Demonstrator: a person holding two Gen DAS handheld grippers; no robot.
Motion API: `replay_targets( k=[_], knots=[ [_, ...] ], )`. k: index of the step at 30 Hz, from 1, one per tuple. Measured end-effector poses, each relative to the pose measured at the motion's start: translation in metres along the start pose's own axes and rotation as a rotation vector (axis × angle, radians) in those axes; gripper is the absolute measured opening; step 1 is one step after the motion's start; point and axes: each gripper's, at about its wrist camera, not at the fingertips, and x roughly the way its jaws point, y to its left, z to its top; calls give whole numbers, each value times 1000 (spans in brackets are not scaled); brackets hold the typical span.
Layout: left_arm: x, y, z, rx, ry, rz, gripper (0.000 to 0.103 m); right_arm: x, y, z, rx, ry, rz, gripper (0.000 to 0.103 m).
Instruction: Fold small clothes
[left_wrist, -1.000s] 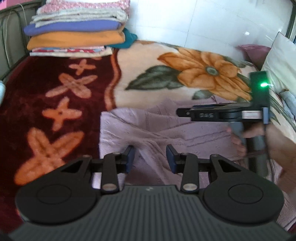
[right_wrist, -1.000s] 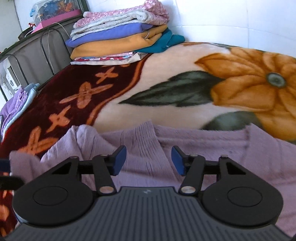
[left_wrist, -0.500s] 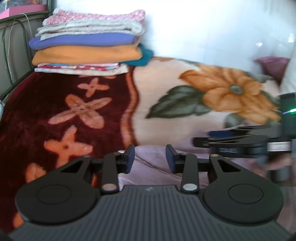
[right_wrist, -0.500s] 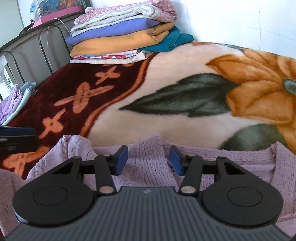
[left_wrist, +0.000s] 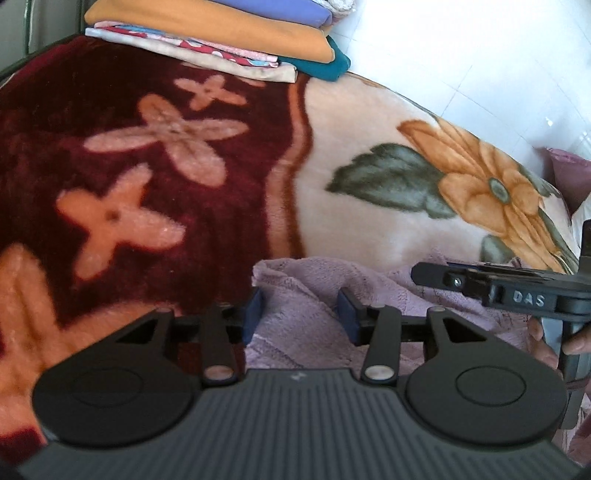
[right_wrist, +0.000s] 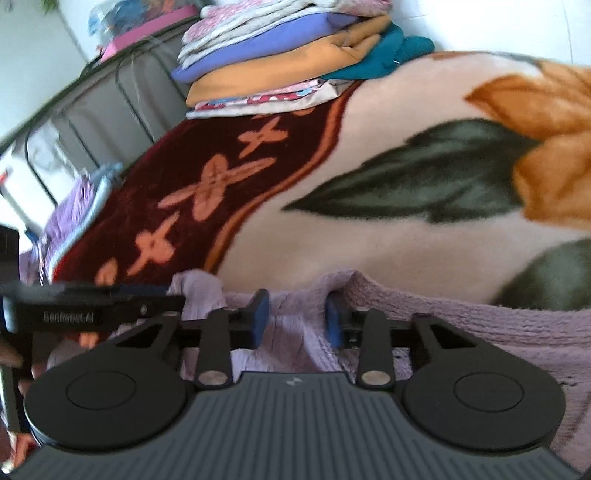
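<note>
While folded clothes (left_wrist: 221, 33) are stacked behind, the sweater (left_wrist: 306, 291) lies unfolded; left gripper (left_wrist: 300, 314) has just widened around its edge, right gripper (right_wrist: 295, 319) has just narrowed onto a ridge.

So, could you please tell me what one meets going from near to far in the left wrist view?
Left gripper → lilac knitted garment → floral blanket → stack of folded clothes.

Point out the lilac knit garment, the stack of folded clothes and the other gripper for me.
lilac knit garment (right_wrist: 480, 325): right wrist view, upper edge.
stack of folded clothes (right_wrist: 280, 70): right wrist view, orange layer.
right gripper (left_wrist: 430, 274): left wrist view, tip of its fingers.
</note>
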Motion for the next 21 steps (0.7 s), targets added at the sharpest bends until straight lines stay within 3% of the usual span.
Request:
replay_targets(
  k=[1,2,7,10,16,18,21],
  knots=[
    [-1,-2,-1,8,-6,10,47,1,0,0,-6,-4,4,9],
    [-3,-4,-3,22,-16,23,47,-1,3,-2,-34,-19,5,6],
    [-4,-26,-15,163,-61,156,47,-22,10,-14,-78,-240,-145,6],
    [2,-33,-20,190,-54,233,50,-14,3,-12,-40,-213,-211,6],
    [7,-28,-17,111,-35,269,51,-6,-2,-9,-13,-169,-287,8],
    [0,-32,-17,110,-54,262,49,-13,1,-11,-30,-173,-300,17],
    [-13,-43,-17,155,-104,219,49,-32,5,-13,-54,-212,-277,46]
  ],
)
